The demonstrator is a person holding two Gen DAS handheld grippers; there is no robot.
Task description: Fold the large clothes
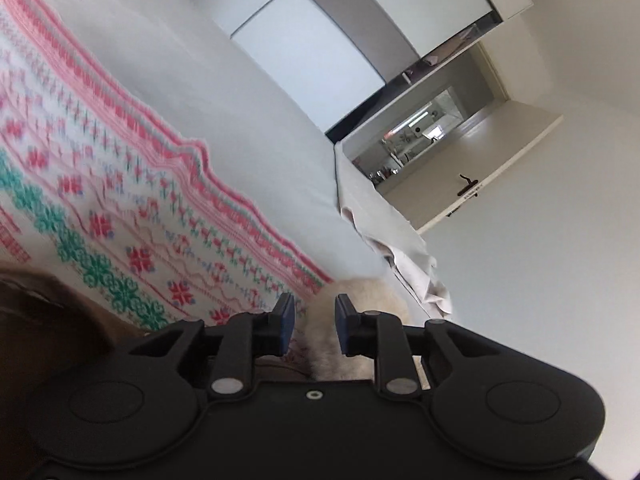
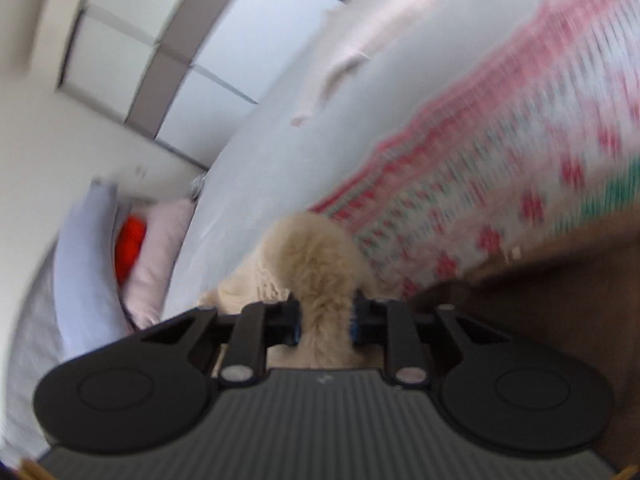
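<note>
Cream fluffy fleece garment [image 2: 316, 280]: bunched between the right claw [image 2: 325, 322] fingers, clamped, running away from the claw along its axis. Left claw [image 1: 315, 324]: part open, fleece [image 1: 352, 320] in its gap; grip cannot be told. Both views steeply tilted. White bed [image 1: 224, 92] beneath; patterned red-green knitted blanket [image 1: 120, 184] alongside.

Both wrist cameras sit low and tilted, close over the bed [image 1: 248, 92], looking along its patterned blanket [image 1: 120, 184]; both views share the fluffy cream garment [image 2: 316, 264].

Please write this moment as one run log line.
left tool: holds fluffy cream garment | right tool: holds same garment | patterned blanket on bed
</note>
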